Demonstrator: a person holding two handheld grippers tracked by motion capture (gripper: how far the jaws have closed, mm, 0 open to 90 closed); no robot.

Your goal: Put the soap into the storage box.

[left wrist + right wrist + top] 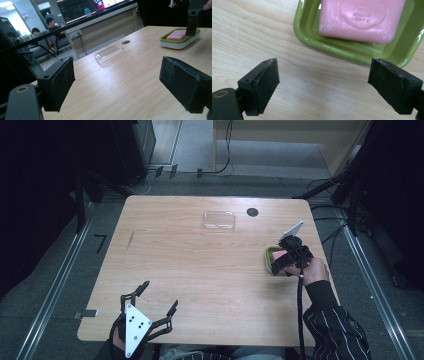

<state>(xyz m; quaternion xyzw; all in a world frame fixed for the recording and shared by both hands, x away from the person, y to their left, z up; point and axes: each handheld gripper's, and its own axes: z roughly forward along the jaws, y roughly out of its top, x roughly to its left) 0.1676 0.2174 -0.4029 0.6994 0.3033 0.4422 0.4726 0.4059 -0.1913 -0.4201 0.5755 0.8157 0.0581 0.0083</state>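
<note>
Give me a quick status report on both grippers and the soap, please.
Right gripper open, empty, just short of the soap dish. Pink soap lying in the dish. Left gripper open, empty, at the near table edge. Clear lid lies apart, nothing blocking.

1 soap (362, 20); 1 dish (352, 51); 1 clear lid (219, 220); 2 grippers (159, 309).

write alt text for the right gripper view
A pink bar of soap lies in a green soap dish on a light wooden table, seen from close above. The right gripper has its two black jaws open in the foreground, holding nothing, just short of the dish.
</note>
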